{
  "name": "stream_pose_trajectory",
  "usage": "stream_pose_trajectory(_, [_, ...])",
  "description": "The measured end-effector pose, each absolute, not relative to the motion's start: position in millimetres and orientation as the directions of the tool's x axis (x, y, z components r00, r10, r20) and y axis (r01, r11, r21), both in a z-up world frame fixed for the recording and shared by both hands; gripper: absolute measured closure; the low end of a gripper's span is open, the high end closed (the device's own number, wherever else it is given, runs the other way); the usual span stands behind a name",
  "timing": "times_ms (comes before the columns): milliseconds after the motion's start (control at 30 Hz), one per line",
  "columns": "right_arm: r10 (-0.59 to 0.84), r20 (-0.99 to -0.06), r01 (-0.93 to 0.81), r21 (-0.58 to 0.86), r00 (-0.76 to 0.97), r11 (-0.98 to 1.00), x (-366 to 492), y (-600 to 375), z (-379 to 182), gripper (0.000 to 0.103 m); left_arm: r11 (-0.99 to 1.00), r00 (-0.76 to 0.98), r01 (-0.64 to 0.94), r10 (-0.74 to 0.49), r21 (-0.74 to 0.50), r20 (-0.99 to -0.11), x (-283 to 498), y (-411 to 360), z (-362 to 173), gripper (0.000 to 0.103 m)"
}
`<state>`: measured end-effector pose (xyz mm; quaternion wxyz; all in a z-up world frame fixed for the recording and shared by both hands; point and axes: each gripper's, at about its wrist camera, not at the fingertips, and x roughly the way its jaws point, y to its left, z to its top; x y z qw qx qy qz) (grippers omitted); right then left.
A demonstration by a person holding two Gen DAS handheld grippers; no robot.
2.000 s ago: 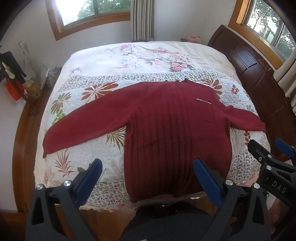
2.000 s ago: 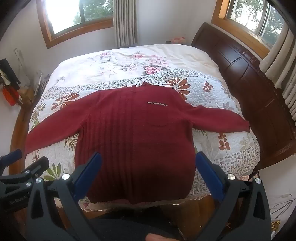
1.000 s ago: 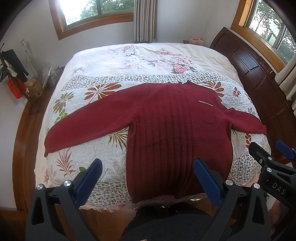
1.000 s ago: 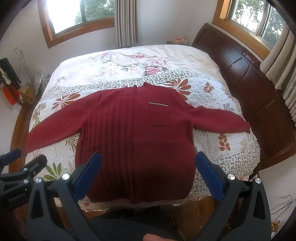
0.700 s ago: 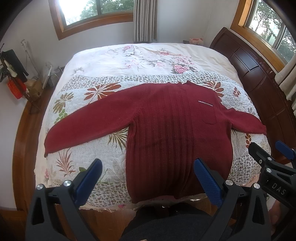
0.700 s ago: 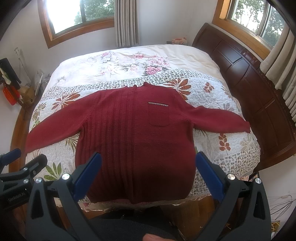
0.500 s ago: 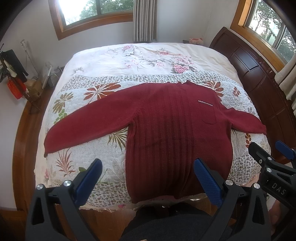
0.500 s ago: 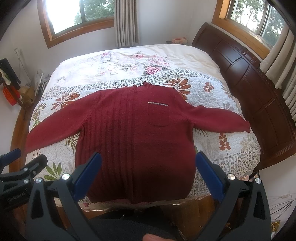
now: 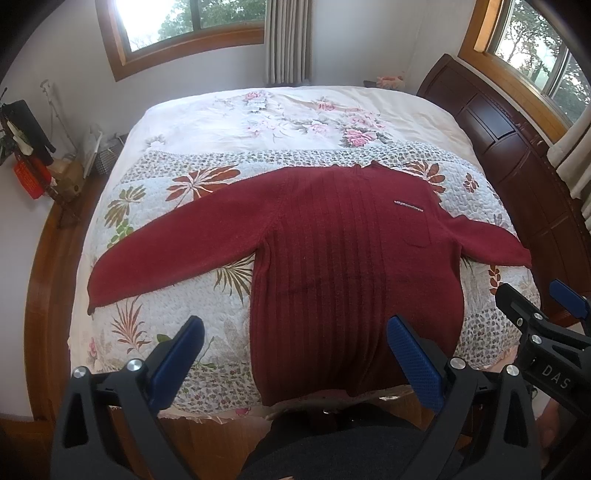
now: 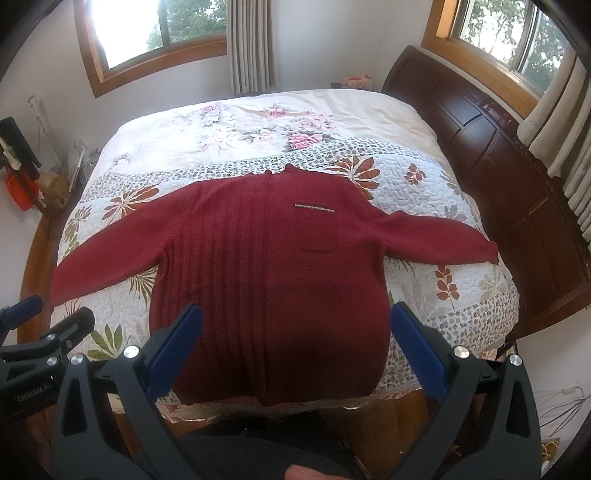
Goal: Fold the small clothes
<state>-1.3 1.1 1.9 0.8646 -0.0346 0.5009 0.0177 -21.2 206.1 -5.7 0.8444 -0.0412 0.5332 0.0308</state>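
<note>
- Lying flat on the bed [image 9: 122, 155], front up, your dark red sweater [image 9: 343, 258] has both sleeves spread out to the sides and its collar pointing toward the far window [image 9: 192, 22].
- Your sweater's hem reaches the near edge of the bed, right in front of you, over the leaf-patterned quilt [image 9: 177, 192].
- You can see a small chest pocket [image 10: 317, 229] with a pale trim line on the sweater's right half.
- Your left gripper [image 9: 295, 354] hovers above the near edge, its blue pads [image 9: 413, 362] spread wide, holding nothing and touching no cloth.
- Your right gripper [image 10: 295, 350] hangs likewise over the hem area, its blue pads [image 10: 173, 347] wide apart and empty.
- Each gripper shows at the edge of the other's view, so you hold them side by side.
- A dark wooden headboard [image 10: 517, 177] runs along the bed's right side, and clutter [image 9: 33, 162] sits on the floor at the left.
</note>
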Motion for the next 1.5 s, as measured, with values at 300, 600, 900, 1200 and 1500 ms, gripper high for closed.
stream_pose_trajectory(300, [-0.004, -0.868, -0.067, -0.043, 0.497, 0.997, -1.7, 0.4, 1.8, 0.002, 0.995, 0.430, -0.095, 0.006, -0.038, -0.903, -20.8, 206.1, -5.3, 0.004])
stream_pose_trajectory(600, [-0.001, -0.870, -0.069, -0.041, 0.494, 0.997, -0.4, -0.6, 2.0, 0.002, 0.995, 0.429, -0.095, 0.007, -0.038, -0.903, -20.8, 206.8, -5.6, 0.004])
stream_pose_trajectory(900, [-0.002, -0.870, -0.071, -0.043, 0.493, 0.997, -0.1, 0.6, 2.2, 0.002, 0.995, 0.430, -0.094, 0.006, -0.038, -0.903, -19.7, 206.0, -4.8, 0.004])
stream_pose_trajectory(1200, [0.003, -0.871, -0.075, -0.039, 0.492, 0.996, 0.8, 2.0, 1.5, 0.002, 0.995, 0.435, -0.098, 0.012, -0.034, -0.901, -19.1, 206.7, -5.1, 0.004])
stream_pose_trajectory(1500, [0.005, -0.871, -0.070, -0.034, 0.491, 0.997, 5.8, -1.0, -1.0, 0.002, 0.995, 0.438, -0.090, 0.009, -0.034, -0.899, -13.4, 203.7, -5.4, 0.004])
